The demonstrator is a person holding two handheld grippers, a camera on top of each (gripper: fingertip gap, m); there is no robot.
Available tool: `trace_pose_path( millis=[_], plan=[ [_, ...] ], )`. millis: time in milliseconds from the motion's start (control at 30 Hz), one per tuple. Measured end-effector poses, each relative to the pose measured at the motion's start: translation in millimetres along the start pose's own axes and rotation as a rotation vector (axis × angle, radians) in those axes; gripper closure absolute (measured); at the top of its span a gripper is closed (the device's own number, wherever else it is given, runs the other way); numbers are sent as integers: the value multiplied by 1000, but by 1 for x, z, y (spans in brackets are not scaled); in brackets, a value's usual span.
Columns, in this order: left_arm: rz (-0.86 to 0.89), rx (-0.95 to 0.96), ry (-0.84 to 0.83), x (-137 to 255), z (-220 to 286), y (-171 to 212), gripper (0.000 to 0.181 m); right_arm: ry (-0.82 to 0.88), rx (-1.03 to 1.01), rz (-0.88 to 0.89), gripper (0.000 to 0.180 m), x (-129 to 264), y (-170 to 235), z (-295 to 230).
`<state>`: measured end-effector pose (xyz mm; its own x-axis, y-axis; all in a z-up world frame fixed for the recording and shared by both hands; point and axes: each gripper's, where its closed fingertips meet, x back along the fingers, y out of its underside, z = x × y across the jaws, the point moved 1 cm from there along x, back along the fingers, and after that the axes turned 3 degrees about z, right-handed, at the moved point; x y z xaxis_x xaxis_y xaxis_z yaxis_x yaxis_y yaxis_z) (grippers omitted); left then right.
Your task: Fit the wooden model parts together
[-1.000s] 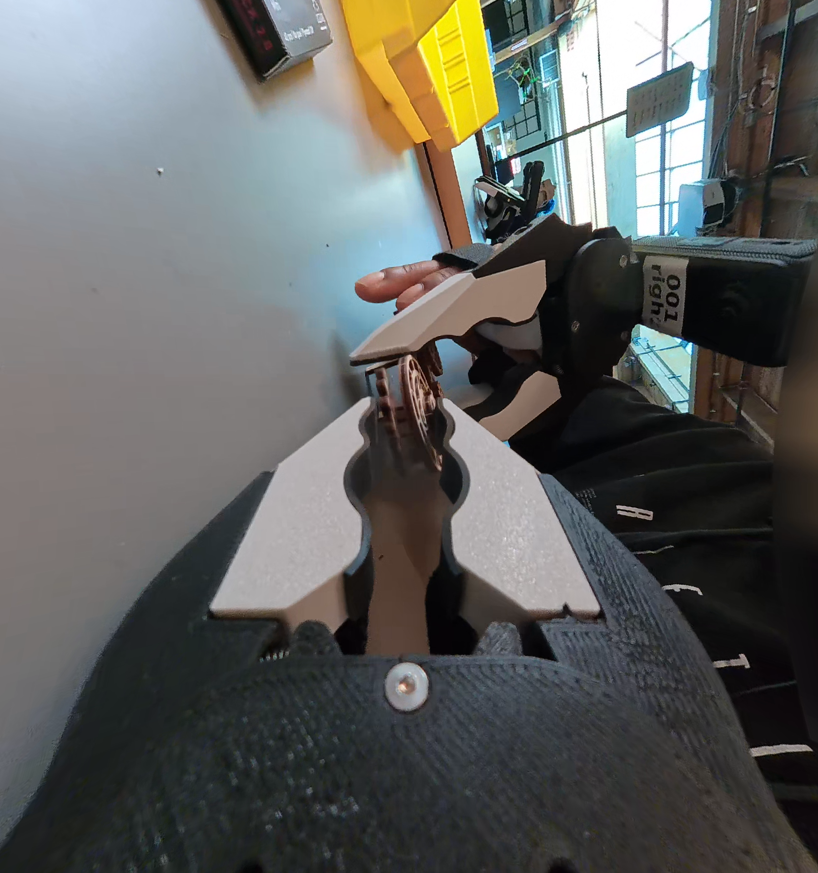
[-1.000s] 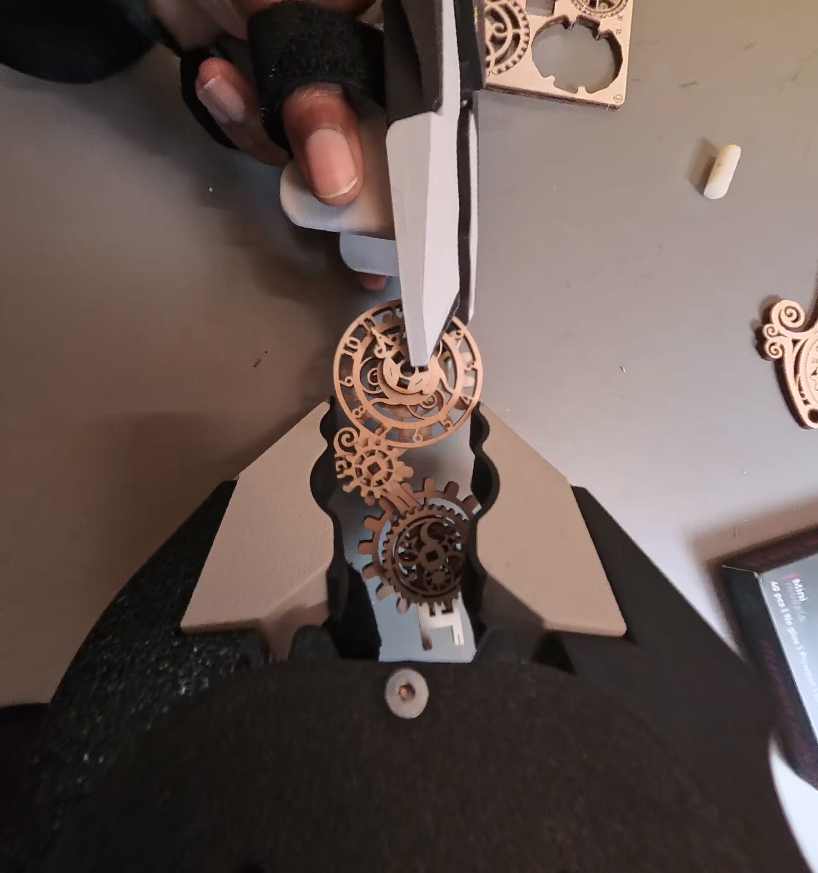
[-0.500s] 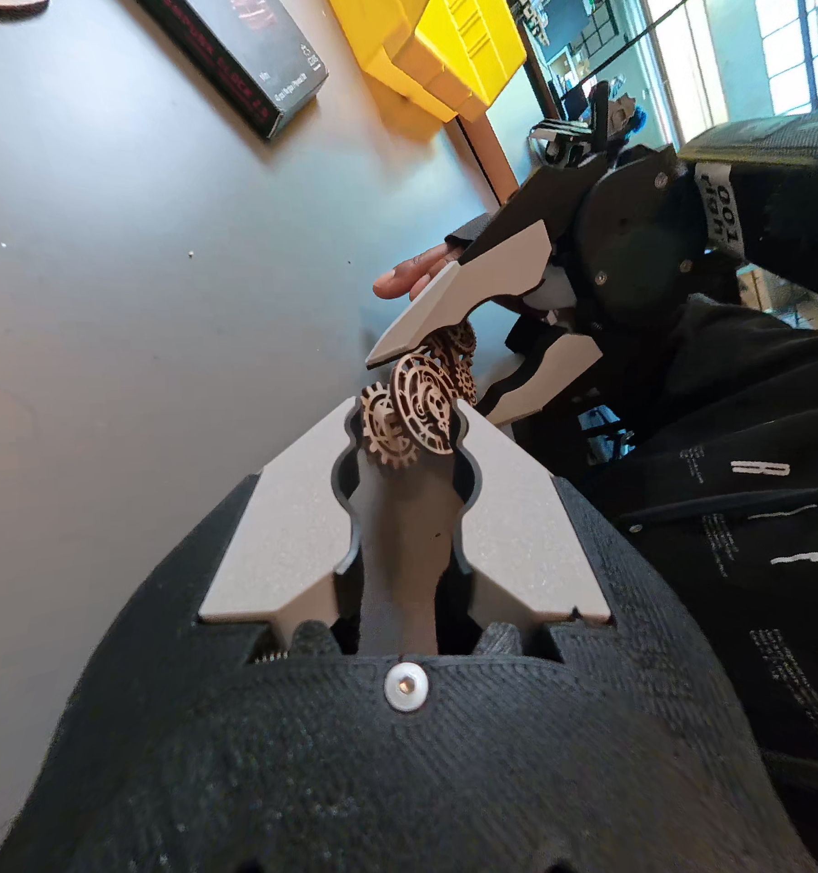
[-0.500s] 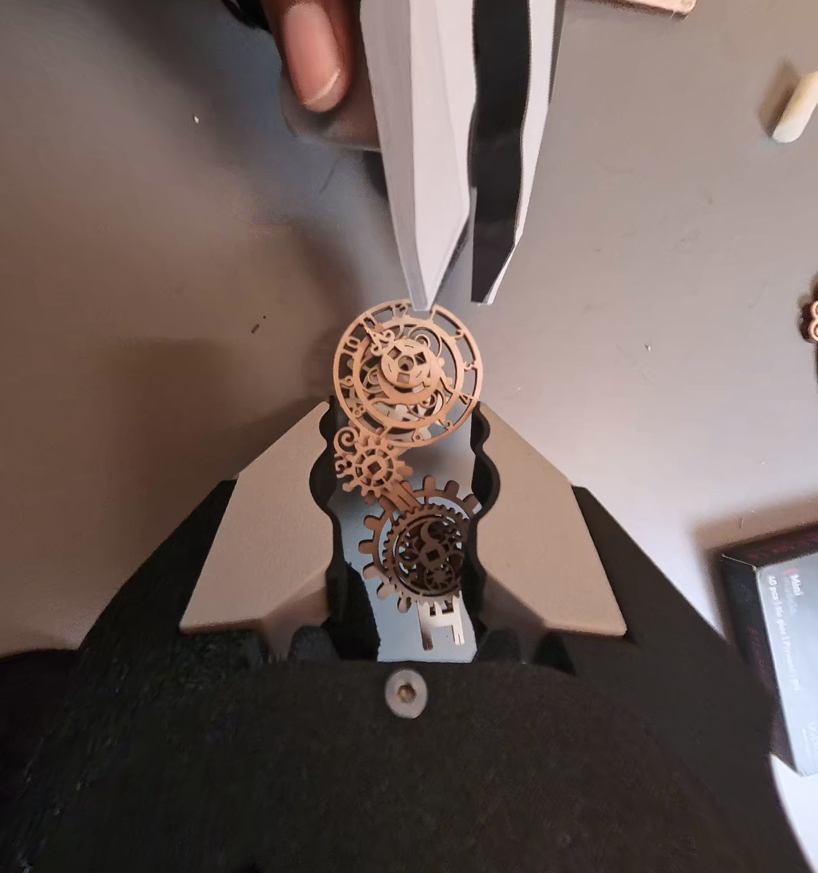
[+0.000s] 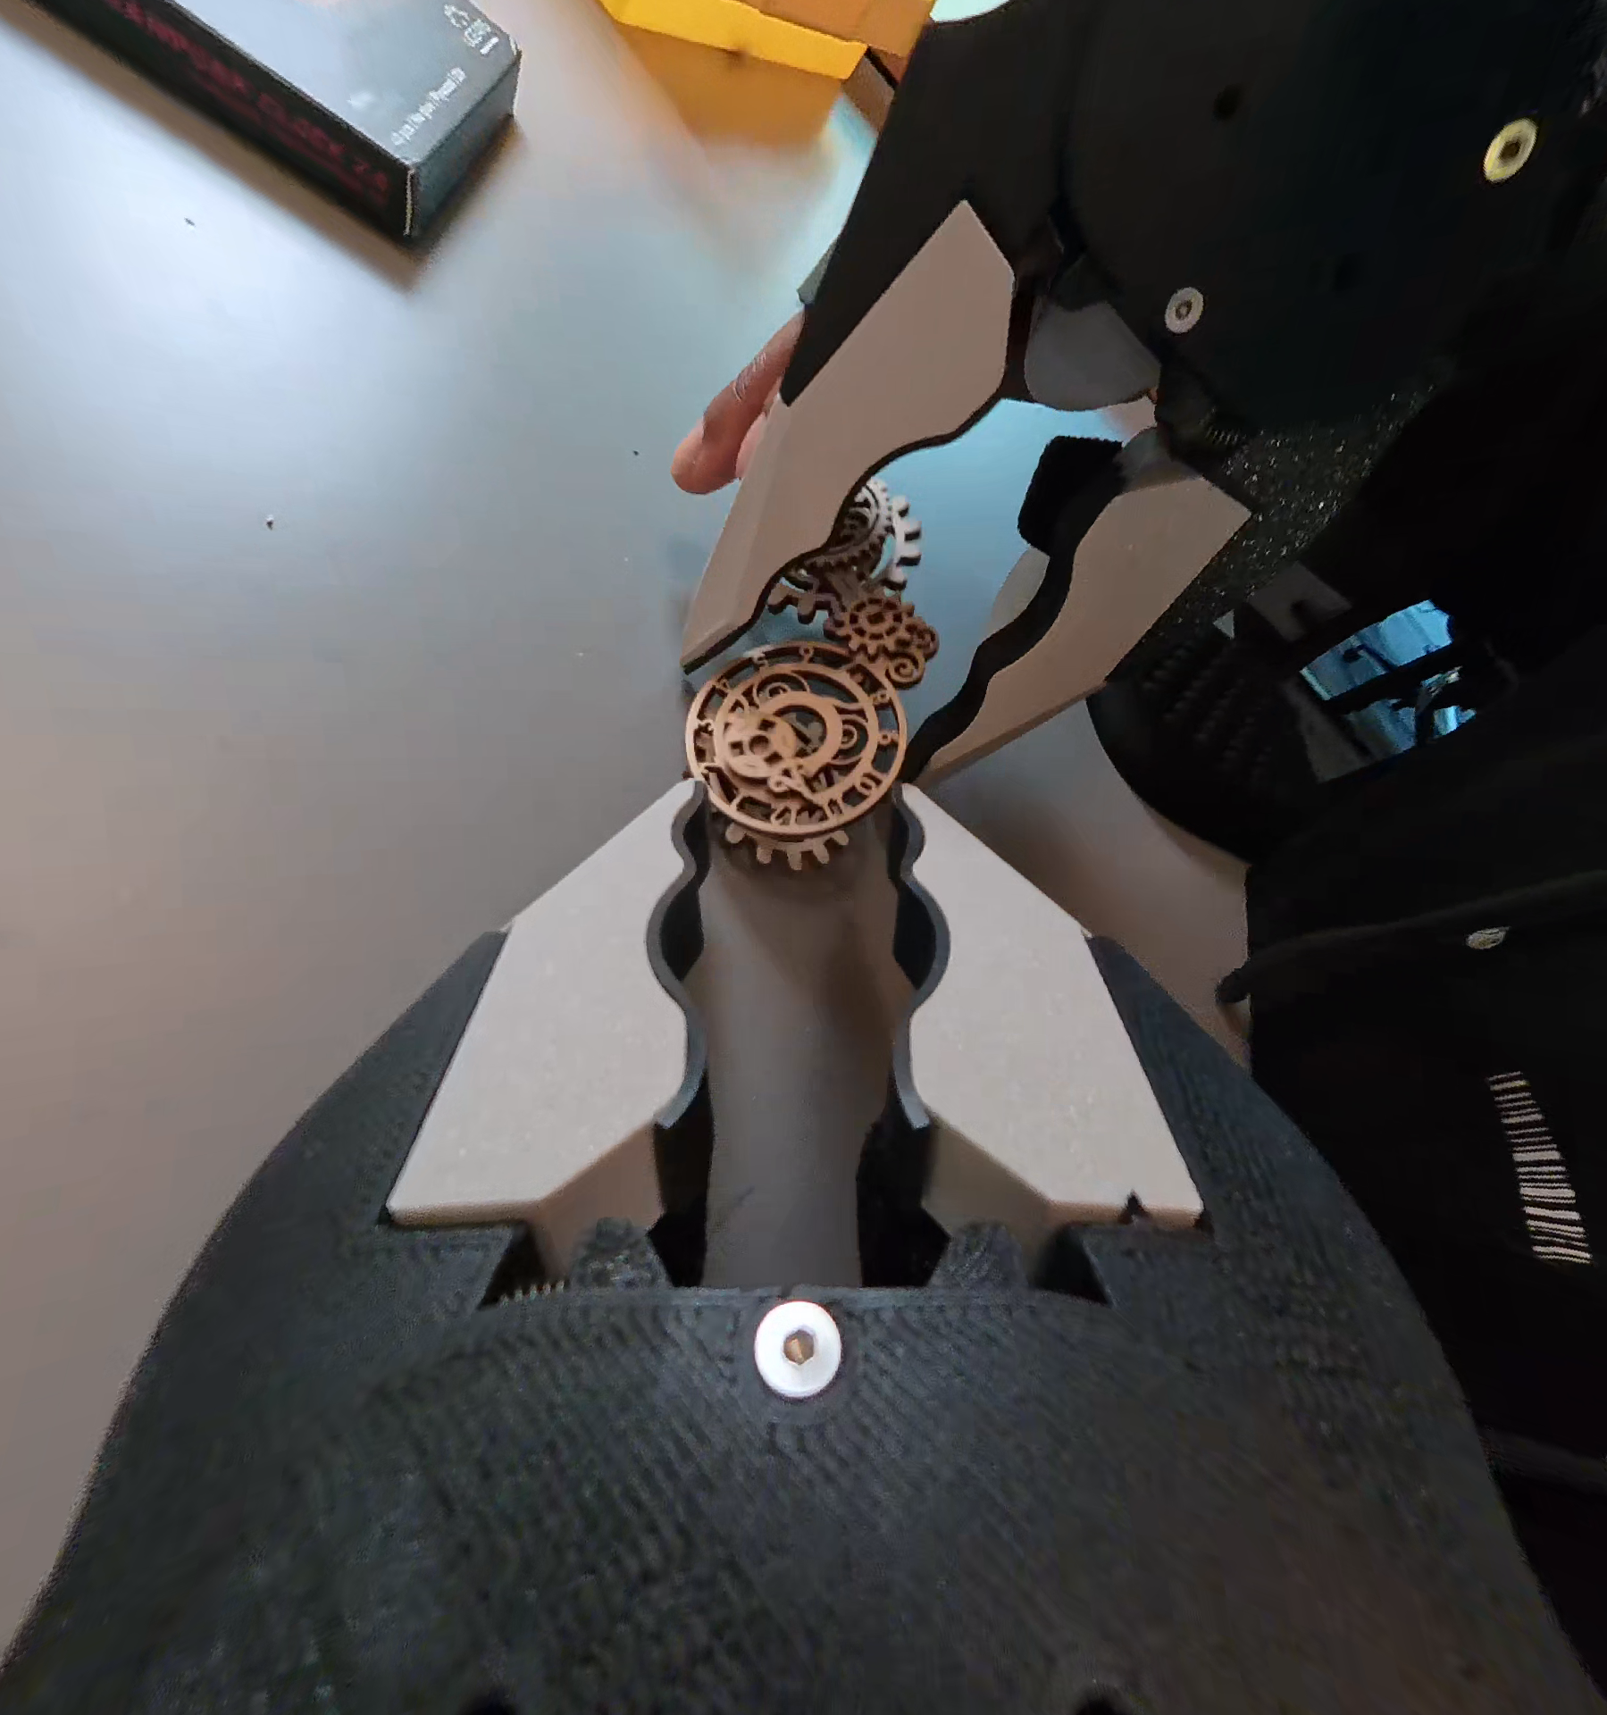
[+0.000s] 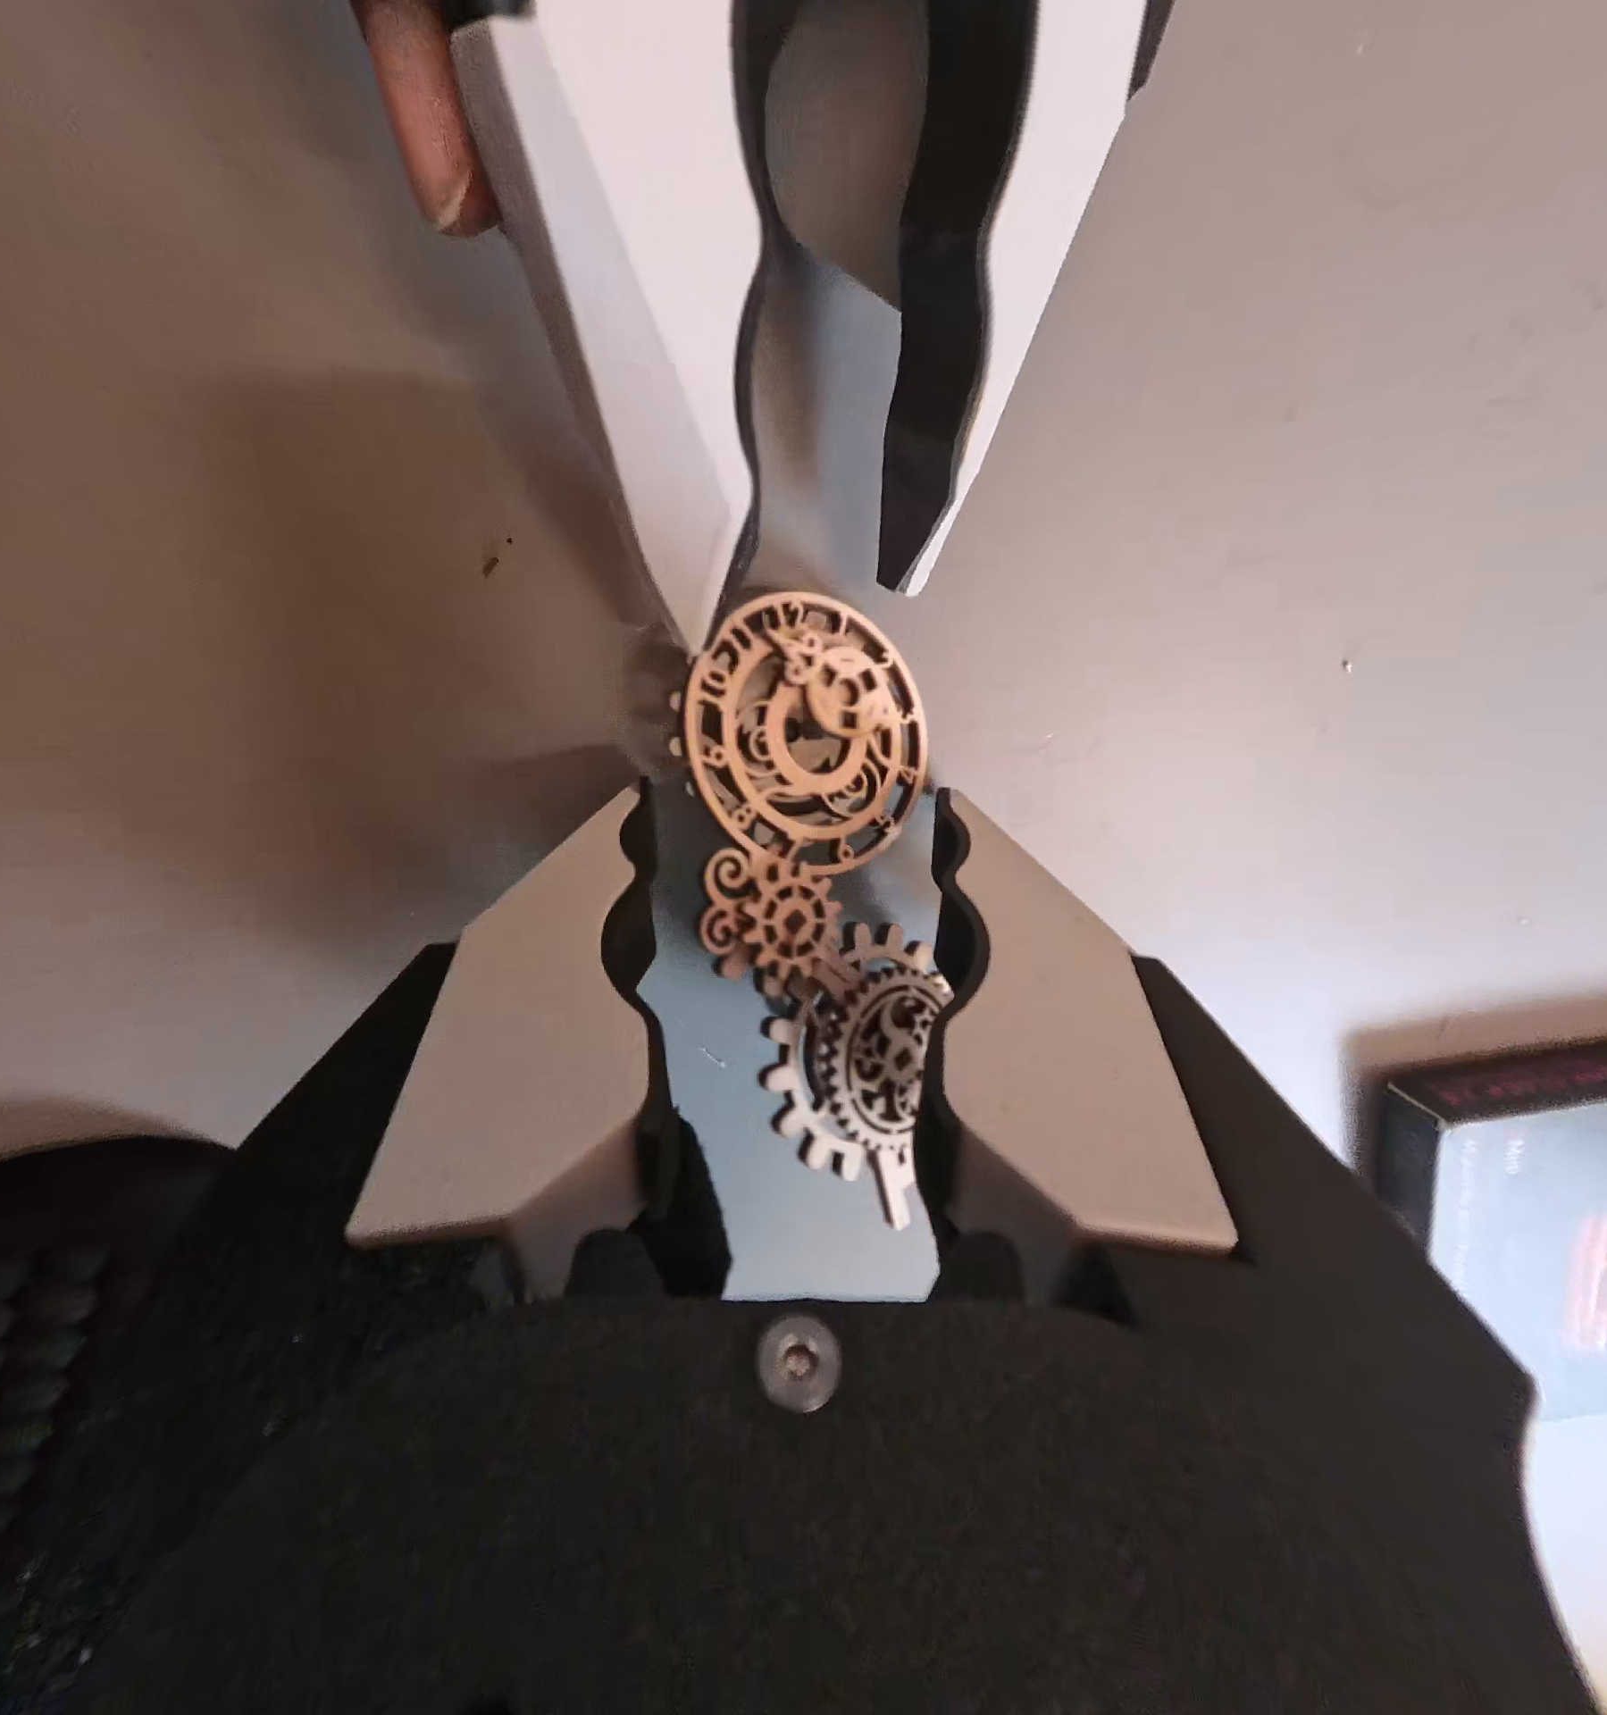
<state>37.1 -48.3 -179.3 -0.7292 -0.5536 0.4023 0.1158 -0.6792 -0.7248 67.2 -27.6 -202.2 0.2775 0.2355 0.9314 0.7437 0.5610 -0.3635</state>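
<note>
Between our right gripper's (image 6: pixel 785 807) parted jaws leans the thin, brittle wooden gear piece (image 6: pixel 804 742), unclamped; our left gripper (image 5: pixel 795 798), also open, should pinch its solid rim.

Bright daylight, soft shadows on table (image 5: pixel 224 650), slight motion blur, fisheye edges
</note>
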Motion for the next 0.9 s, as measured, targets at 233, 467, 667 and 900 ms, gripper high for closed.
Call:
trace_pose_path(
  millis=[233,467,667,900],
  plan=[
    [10,-72,34,-1,5,2,144,-14,-33,9,120,7,-5,-5],
    [30,-121,43,5,8,0,145,79,-116,165,131,28,-17,2],
    [99,-264,-25,15,9,-12,157,202,-230,357,136,48,-21,4],
    [137,-424,-133,20,8,-18,173,334,-287,375,137,52,-11,-2]
  ],
)
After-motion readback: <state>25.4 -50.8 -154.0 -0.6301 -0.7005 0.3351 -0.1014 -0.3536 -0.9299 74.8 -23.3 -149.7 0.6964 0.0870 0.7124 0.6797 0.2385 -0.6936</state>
